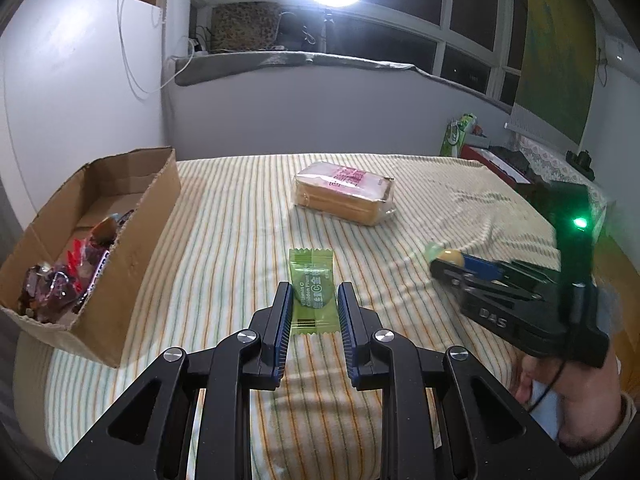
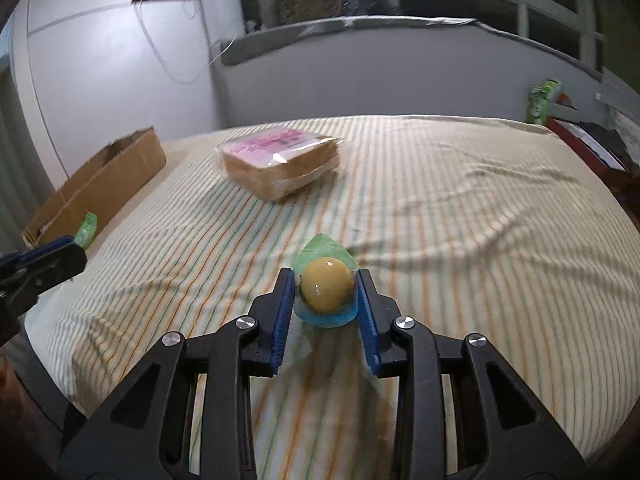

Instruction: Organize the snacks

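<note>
Left gripper [image 1: 311, 300] pinching a green candy sachet [image 1: 311, 292], snack-filled cardboard box [image 1: 92, 240] to its left, right gripper [image 2: 325, 294] clamped on a wrapped yellow ball sweet [image 2: 327, 286], bagged bread [image 2: 280, 164] ahead-left, box contents hidden here.

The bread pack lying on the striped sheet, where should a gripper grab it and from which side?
Probably across the short width of the bread pack, coming down from above. It lies flat on the striped sheet with open space all round, so the fingers can straddle its long sides. Both grippers are full now: left gripper holds a green packet, right gripper a wrapped sweet.
</note>
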Demonstrator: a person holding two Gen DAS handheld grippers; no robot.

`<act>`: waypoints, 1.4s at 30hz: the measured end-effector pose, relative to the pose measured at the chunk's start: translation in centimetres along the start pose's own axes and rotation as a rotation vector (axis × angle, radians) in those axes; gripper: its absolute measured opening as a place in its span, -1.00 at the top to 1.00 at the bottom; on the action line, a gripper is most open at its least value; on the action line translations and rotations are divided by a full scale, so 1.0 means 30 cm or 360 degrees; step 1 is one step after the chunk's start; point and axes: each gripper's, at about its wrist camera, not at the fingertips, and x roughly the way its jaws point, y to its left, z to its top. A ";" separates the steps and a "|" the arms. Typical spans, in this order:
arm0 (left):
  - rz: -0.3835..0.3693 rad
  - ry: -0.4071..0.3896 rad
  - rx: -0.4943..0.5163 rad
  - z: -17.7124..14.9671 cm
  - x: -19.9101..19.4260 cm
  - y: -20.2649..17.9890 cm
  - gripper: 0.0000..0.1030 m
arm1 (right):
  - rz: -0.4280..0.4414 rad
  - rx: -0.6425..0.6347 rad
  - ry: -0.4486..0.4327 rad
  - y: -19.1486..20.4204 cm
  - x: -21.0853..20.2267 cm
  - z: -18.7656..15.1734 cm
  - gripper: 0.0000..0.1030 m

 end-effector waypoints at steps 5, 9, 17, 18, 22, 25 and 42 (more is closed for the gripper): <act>-0.0017 -0.0021 -0.0004 0.009 -0.005 -0.004 0.59 | -0.0046 -0.0006 -0.0048 -0.007 -0.070 0.018 0.38; -0.0051 -0.0130 0.0001 0.078 -0.067 -0.013 0.59 | -0.0075 -0.0059 -0.0170 0.026 -0.181 0.106 0.38; -0.0075 -0.0313 0.0014 0.154 -0.213 0.050 0.59 | -0.0076 -0.0135 -0.0289 0.149 -0.303 0.200 0.38; -0.0083 -0.0316 0.0016 0.149 -0.219 0.066 0.59 | -0.0071 -0.0141 -0.0279 0.173 -0.292 0.201 0.38; -0.0106 -0.0319 0.0015 0.136 -0.219 0.149 0.59 | -0.0068 -0.0187 -0.0233 0.284 -0.217 0.214 0.38; -0.0113 -0.0324 -0.0009 0.136 -0.223 0.229 0.59 | -0.0043 -0.0251 -0.0191 0.407 -0.152 0.230 0.38; 0.0042 -0.0388 -0.0226 0.141 -0.300 0.616 0.59 | 0.0324 -0.0608 -0.0221 1.038 0.068 0.382 0.38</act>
